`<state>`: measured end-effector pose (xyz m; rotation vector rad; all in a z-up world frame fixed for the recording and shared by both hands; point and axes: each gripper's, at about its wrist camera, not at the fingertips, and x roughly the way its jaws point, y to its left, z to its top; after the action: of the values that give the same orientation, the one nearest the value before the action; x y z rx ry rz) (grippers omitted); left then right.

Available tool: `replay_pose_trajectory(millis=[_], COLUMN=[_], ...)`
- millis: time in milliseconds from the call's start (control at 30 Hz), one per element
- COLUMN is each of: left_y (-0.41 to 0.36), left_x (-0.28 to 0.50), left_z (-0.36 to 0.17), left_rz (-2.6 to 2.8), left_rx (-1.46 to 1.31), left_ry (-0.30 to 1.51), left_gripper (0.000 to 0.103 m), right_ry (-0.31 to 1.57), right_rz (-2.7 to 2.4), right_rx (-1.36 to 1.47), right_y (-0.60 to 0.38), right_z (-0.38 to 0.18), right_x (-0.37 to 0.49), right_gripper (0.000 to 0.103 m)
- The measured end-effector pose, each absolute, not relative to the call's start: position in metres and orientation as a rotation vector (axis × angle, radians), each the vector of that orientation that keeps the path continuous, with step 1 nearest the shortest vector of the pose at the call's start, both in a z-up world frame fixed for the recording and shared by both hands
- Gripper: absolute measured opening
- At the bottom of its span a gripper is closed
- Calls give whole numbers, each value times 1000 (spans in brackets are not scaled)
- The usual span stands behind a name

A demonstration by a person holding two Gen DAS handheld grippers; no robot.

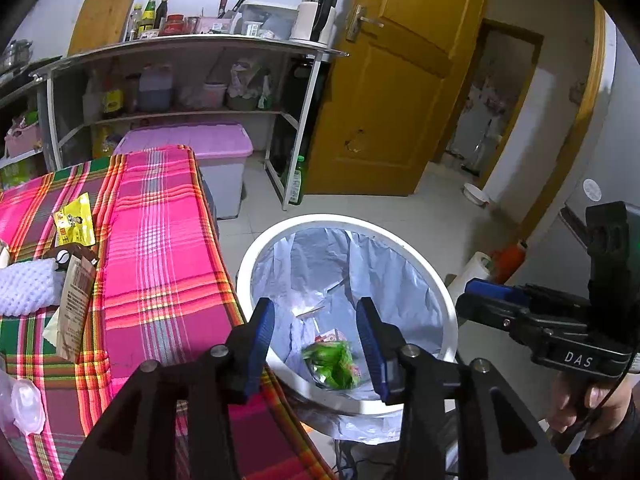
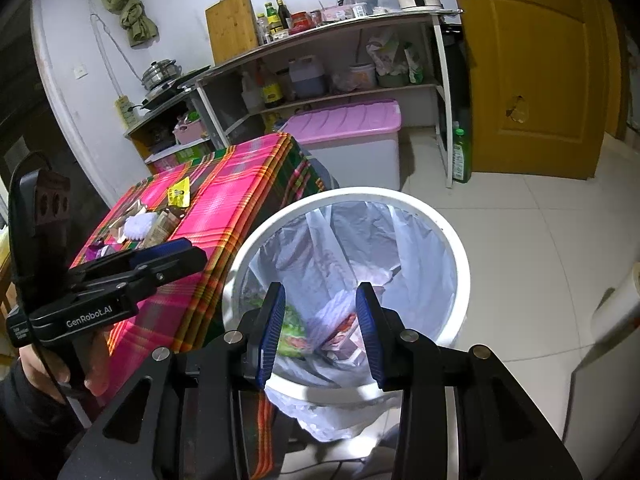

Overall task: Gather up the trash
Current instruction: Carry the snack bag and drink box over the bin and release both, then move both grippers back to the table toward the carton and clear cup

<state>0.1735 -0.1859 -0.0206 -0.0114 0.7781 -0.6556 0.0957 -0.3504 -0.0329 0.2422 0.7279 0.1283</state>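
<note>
Pale tiled floor (image 2: 540, 232); white walls. Metal shelf rack (image 1: 192, 52) against wall, yellow wooden door (image 1: 396, 80) just right of rack, ajar.

Looking steeply down from close above, both wrist views share the white bin (image 1: 448, 312) (image 2: 460, 248) at 6 o'clock, plaid table (image 1: 160, 240) (image 2: 240, 200) at 9.

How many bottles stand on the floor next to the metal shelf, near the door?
1. A green bottle stands on the floor tiles, against the shelf's end leg, next to the yellow door. Others could be hidden behind the pink-lidded storage box.
</note>
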Motion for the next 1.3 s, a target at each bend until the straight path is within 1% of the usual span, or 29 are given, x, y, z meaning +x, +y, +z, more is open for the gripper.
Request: replay_pose_trajectory(millis=[400, 667, 733, 900, 1300], left_y=[-162, -116, -101, -70, -3], left_x=[160, 137, 131, 117, 94], left_z=[-11, 1, 3, 4, 2], left_rz=[-621, -517, -484, -426, -252], left_rx=[-42, -55, -66, -75, -90], left_ry=[765, 720, 717, 708, 680], left_gripper=[42, 43, 44, 44, 44], right_ry=[693, 661, 655, 637, 719], right_rz=[155, 245, 264, 322, 421], right_rx=[237, 181, 170, 125, 83], right_y=[-337, -296, -285, -254, -211], right_z=[-17, -4, -3, -5, -13], right_x=[86, 80, 79, 79, 91], right_gripper=[38, 38, 38, 38, 38])
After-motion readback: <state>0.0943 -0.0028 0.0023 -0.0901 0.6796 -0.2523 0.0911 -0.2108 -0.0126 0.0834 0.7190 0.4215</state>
